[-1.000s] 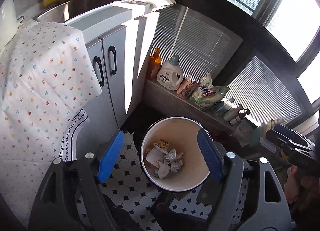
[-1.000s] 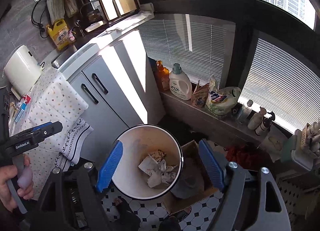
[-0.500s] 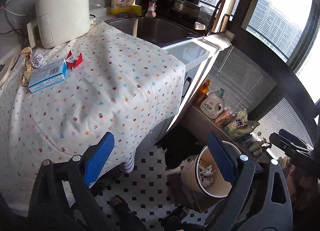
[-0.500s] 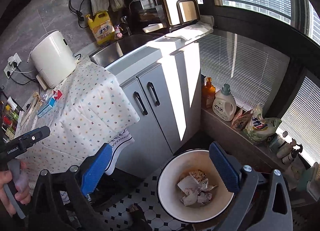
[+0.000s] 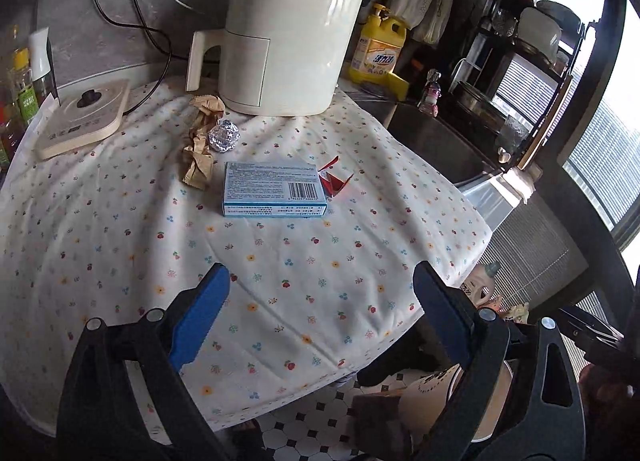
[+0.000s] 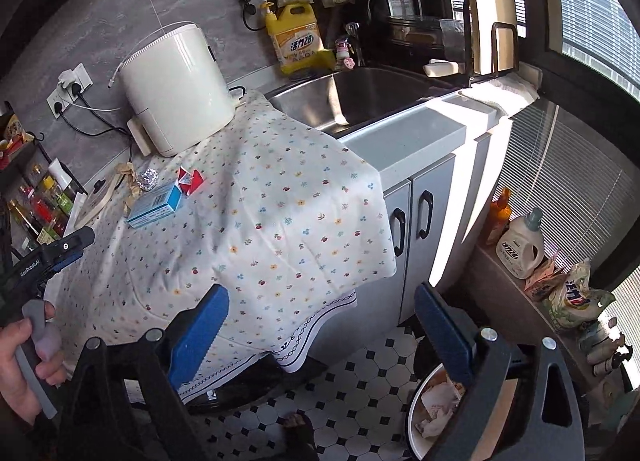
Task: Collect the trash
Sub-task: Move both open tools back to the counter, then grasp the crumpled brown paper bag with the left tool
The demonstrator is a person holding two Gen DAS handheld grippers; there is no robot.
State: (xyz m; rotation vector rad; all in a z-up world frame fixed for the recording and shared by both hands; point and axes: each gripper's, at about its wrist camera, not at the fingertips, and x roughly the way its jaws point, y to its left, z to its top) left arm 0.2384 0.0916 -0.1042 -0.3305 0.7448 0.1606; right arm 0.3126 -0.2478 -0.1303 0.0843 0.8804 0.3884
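Both grippers — left gripper (image 5: 320,317) and right gripper (image 6: 320,325) — hang empty; the left's fingers are spread, the right's easing inward. Trash waits upper-centre on the tabletop (image 5: 120,261): blue box (image 5: 274,189), foil ball (image 5: 223,135) — bin (image 6: 418,417) lower right.

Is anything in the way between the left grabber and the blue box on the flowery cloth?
Nothing visible. Only bare flowery cloth lies between the left gripper and the blue box. Its jaws are empty. The red scrap and foil ball sit beside and behind the box.
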